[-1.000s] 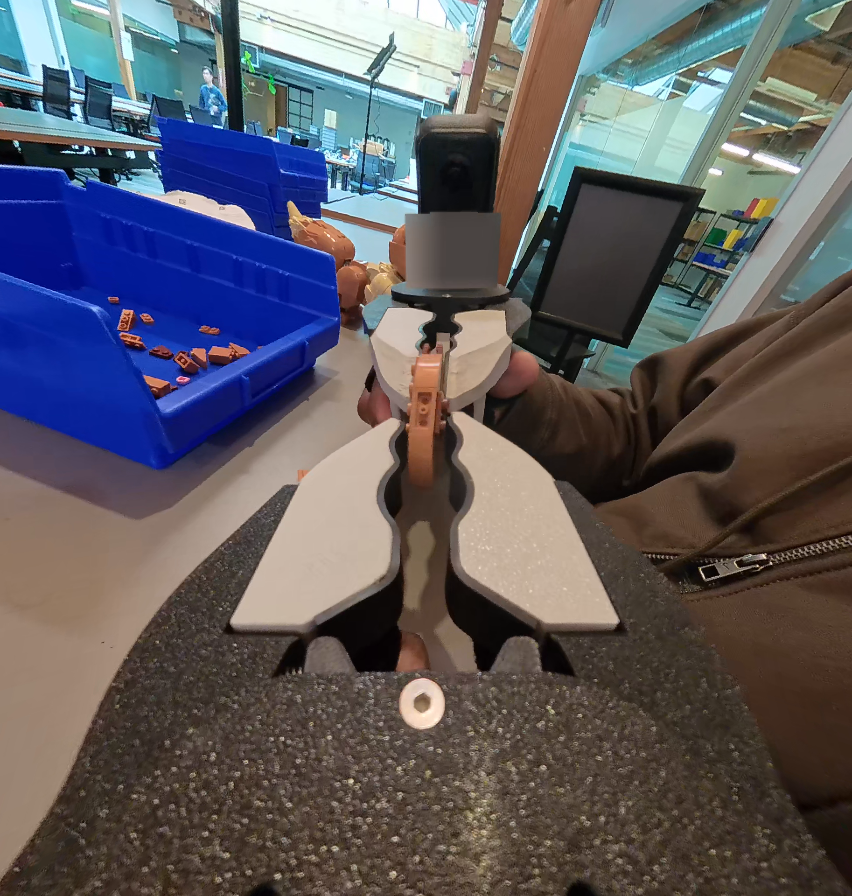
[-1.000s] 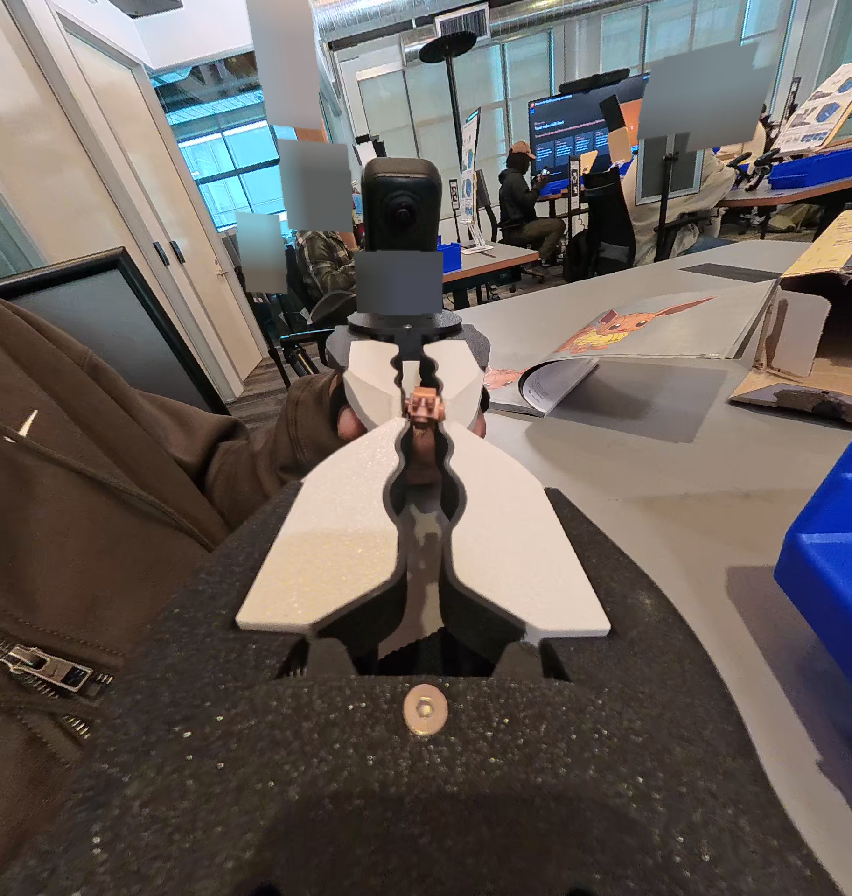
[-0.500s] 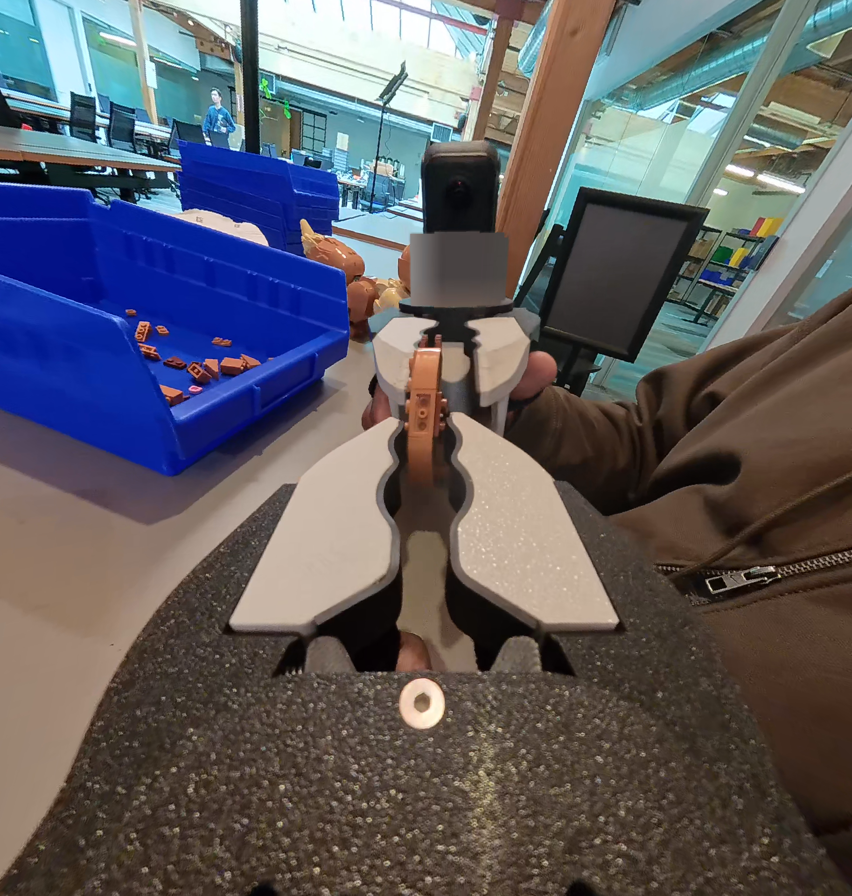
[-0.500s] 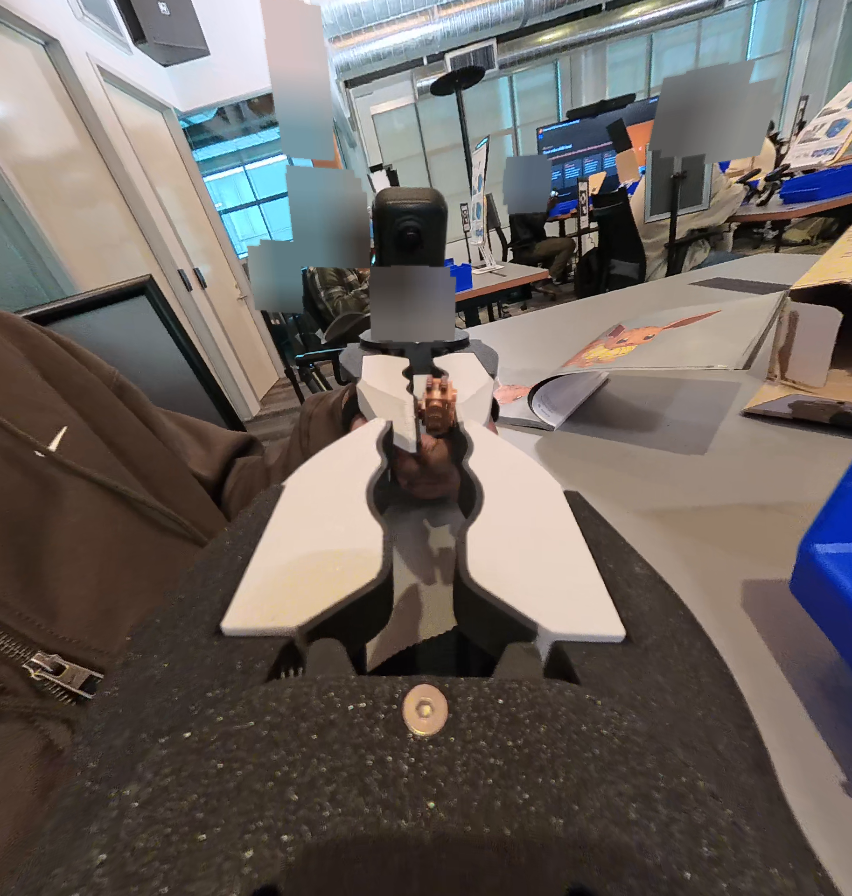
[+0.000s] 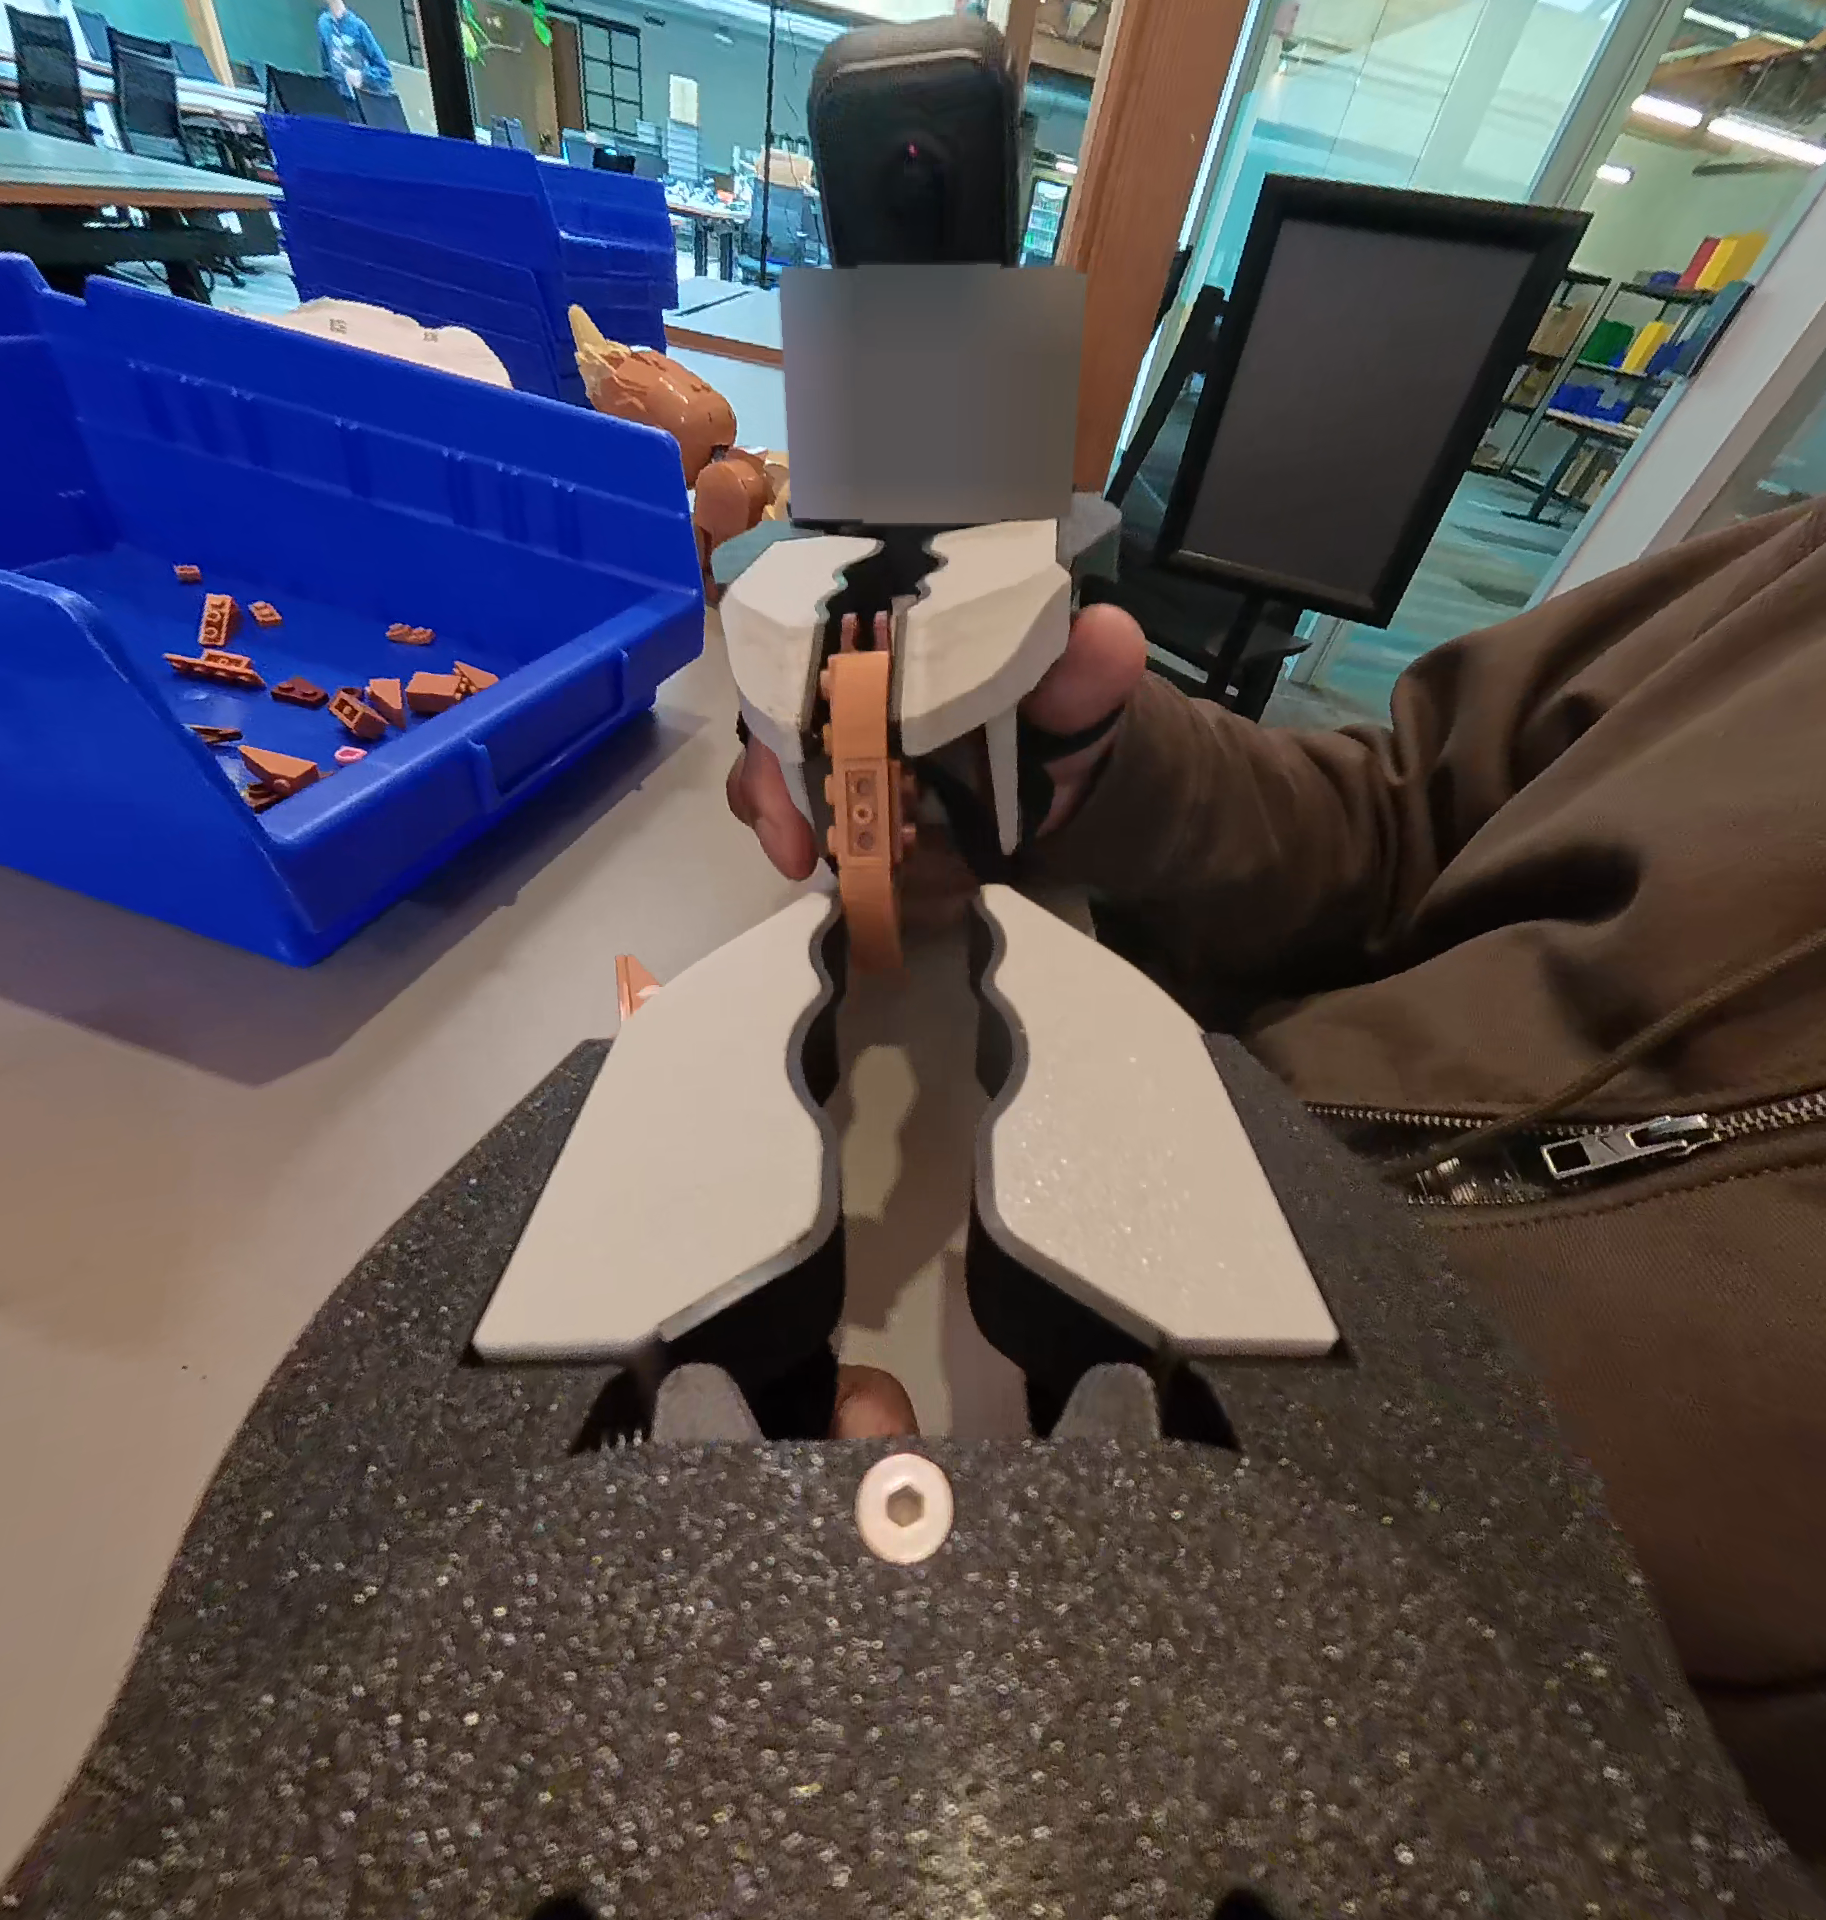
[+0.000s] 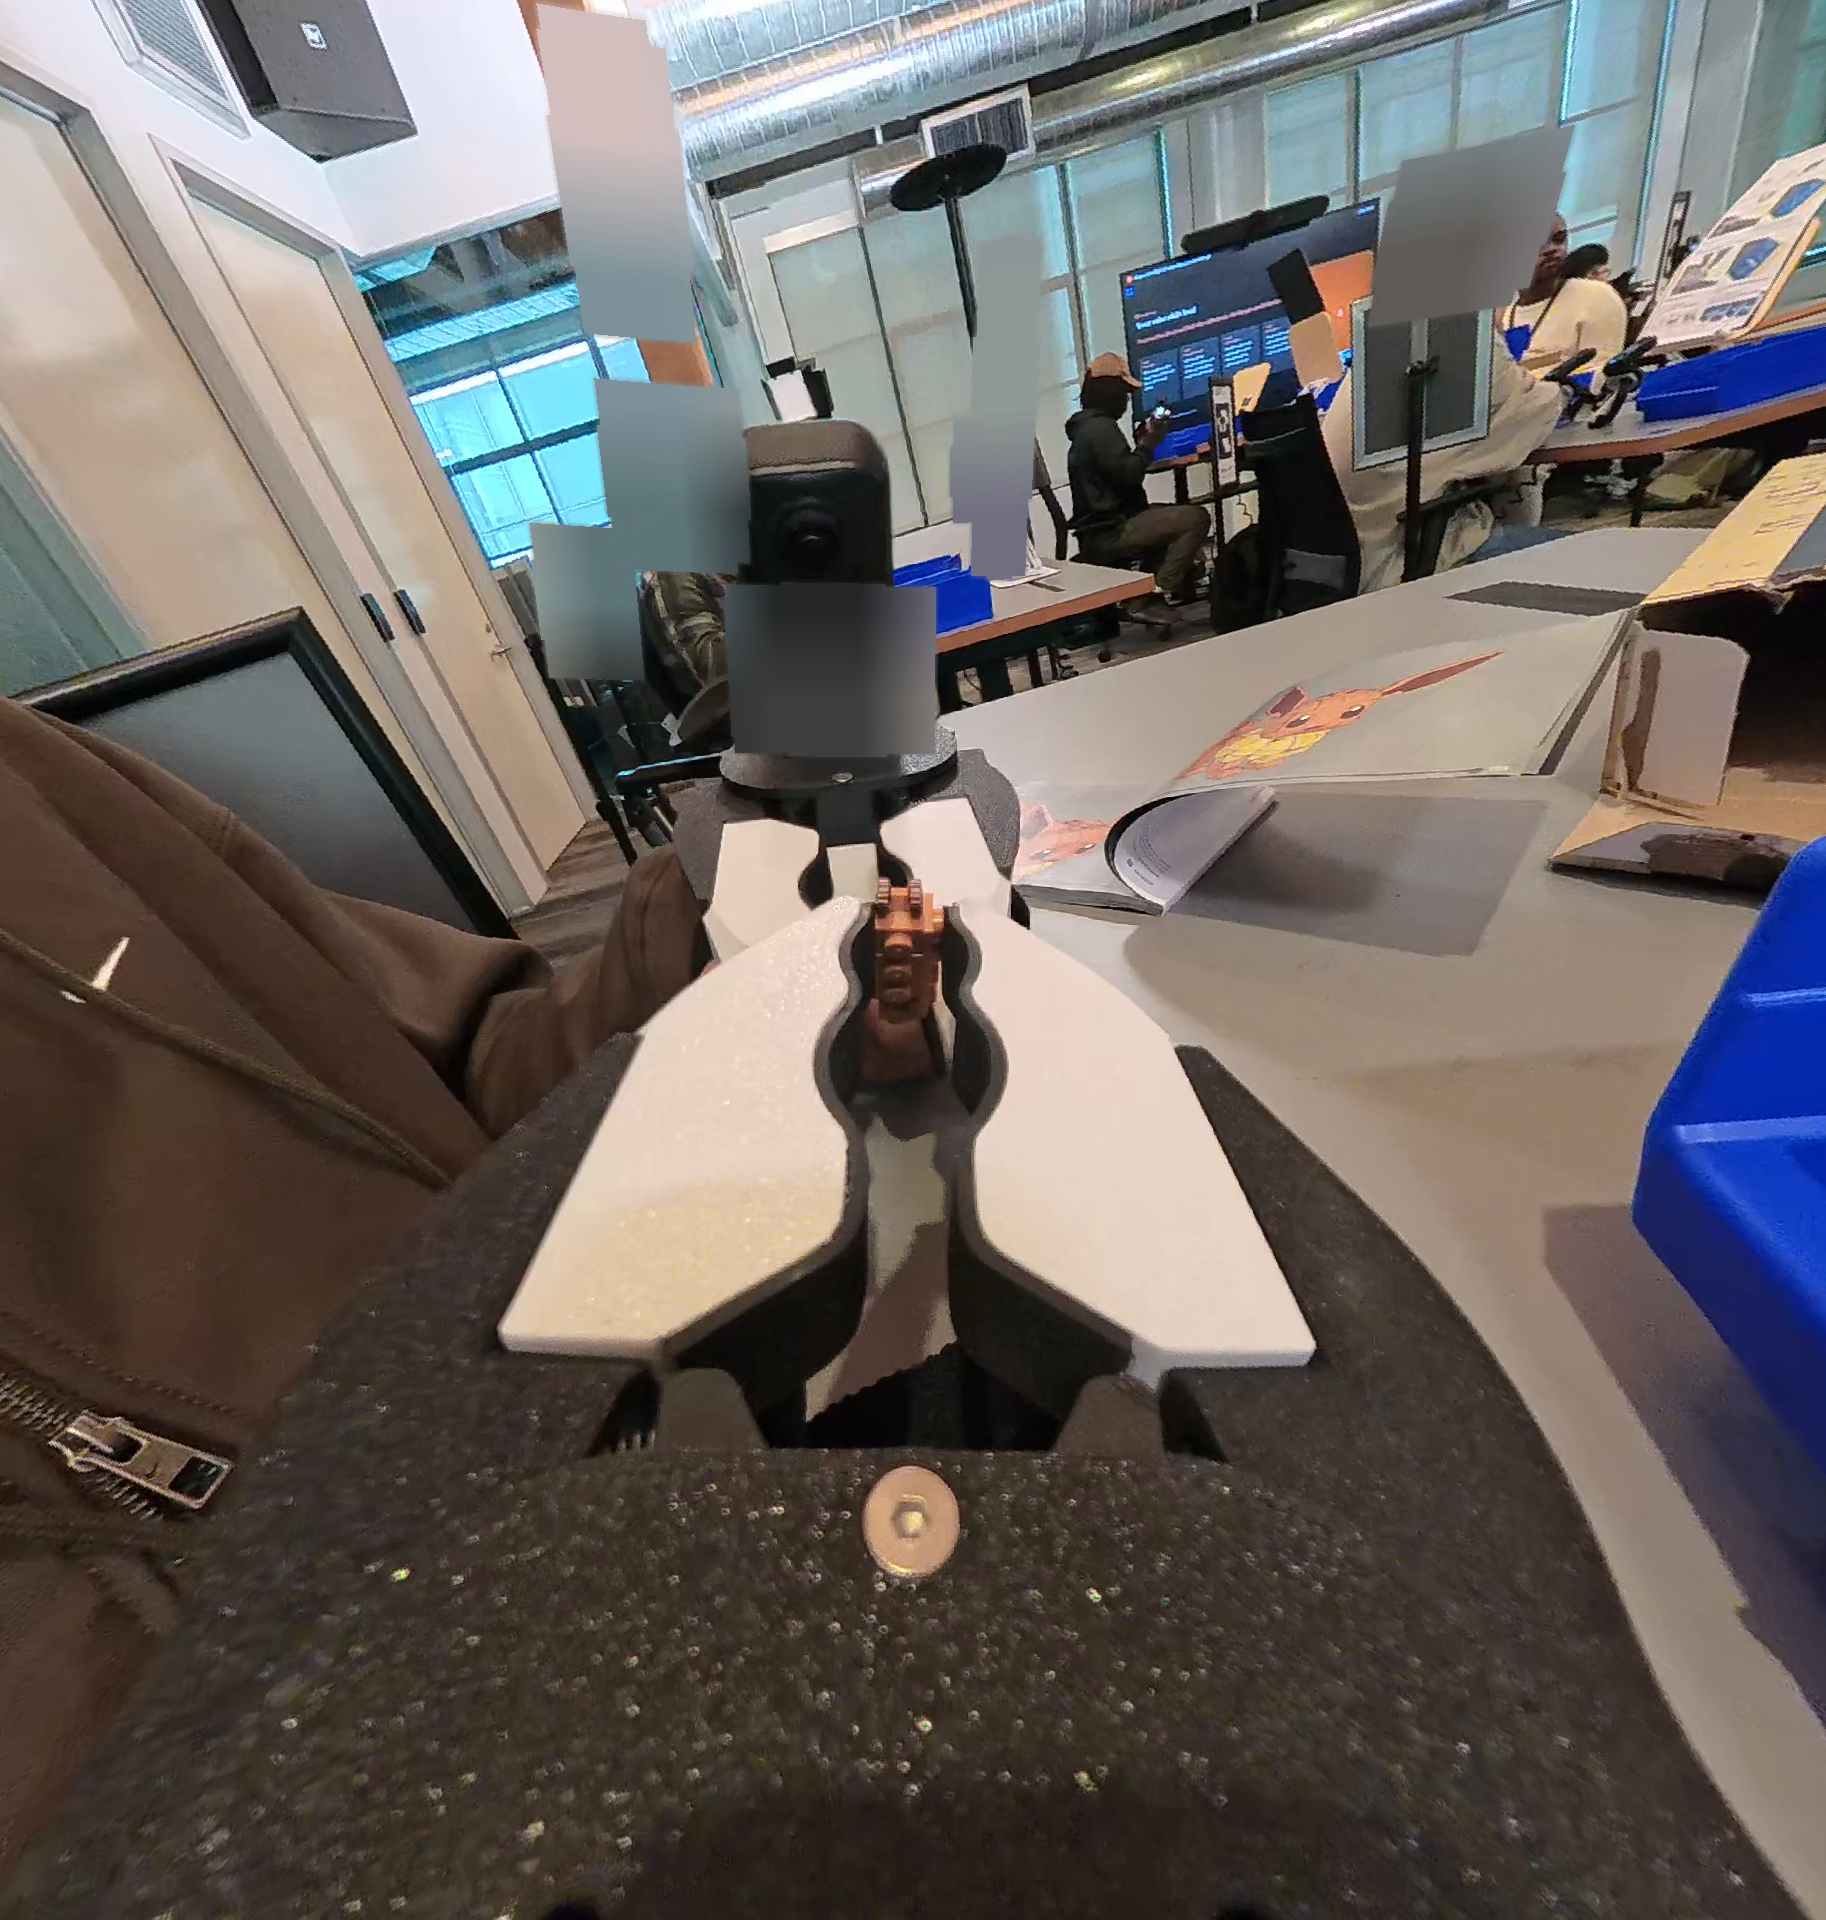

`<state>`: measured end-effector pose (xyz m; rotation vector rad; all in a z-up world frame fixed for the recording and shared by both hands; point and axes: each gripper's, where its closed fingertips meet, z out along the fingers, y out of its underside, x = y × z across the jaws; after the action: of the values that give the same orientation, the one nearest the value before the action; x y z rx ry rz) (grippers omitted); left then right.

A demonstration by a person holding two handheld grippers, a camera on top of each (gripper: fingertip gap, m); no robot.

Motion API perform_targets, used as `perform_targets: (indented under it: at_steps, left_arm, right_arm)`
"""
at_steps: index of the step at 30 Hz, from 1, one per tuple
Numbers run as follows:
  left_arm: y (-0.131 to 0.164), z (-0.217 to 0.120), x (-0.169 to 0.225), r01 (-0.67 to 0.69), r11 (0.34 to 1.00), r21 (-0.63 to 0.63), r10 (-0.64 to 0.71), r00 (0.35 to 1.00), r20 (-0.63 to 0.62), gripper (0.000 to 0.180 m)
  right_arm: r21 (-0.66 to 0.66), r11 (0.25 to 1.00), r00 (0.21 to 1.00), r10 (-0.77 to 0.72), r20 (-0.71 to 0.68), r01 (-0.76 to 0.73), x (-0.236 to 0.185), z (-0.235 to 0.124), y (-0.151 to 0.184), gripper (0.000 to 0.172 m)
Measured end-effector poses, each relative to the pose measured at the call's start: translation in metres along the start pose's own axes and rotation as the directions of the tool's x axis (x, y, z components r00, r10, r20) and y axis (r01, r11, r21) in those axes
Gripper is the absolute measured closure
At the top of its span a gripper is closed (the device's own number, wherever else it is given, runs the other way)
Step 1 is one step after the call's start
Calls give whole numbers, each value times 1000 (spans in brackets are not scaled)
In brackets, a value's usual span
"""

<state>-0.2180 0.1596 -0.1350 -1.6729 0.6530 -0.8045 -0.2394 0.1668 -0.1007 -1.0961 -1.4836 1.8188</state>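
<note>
Here the two grippers meet tip to tip at the centre of both wrist views, with an orange-brown brick assembly (image 5: 865, 821) between them. In the left wrist view the left gripper (image 5: 904, 925) has its jaws parted: the lower end of the assembly lies against the left-hand finger (image 5: 774, 966), while a clear gap shows between the piece and the right-hand finger, so the piece is not clamped here. Just above, in the middle of the frame, the right gripper (image 5: 862, 675) is closed on the upper part of the same assembly, its white fingers snug on either side and a hand (image 5: 1085, 686) wrapped behind it.

The right wrist view agrees: the right gripper (image 6: 901, 920) has its jaws nearly together, with the studded end of the assembly standing up between the tips, and the left gripper's pale fingers lie right behind it.

At the left of the left wrist view a blue bin (image 5: 535, 727) sits on the grey table (image 5: 161, 1143), with loose brown bricks (image 5: 369, 696) scattered on its floor. At the right of the right wrist view an open booklet (image 6: 1356, 748) lies on the table.
</note>
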Motion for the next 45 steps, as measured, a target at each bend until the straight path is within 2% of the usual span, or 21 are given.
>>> perform_targets:
  at_steps: [5,9,17,31,45]
  left_arm:
    - [-1,-2,-4,12,1000,10,-12,1000,17,159]
    - [-2,-2,-1,-3,1000,16,3,1000,-1,171]
    - [-22,-14,-8,46,987,151,-49,999,12,172]
    - [-19,-7,-2,41,991,129,-39,999,-19,172]
    - [-17,-10,-3,78,990,113,-75,996,-38,172]
  right_arm:
    - [-27,1000,1000,-6,19,7,-3,2,4,161]
    - [-26,1000,1000,-9,24,9,-4,2,4,161]
    - [29,1000,1000,5,5,-5,-1,2,-3,152]
    - [40,999,1000,-18,9,18,-5,6,-3,159]
    - [-30,996,997,-82,-9,82,-3,3,4,163]
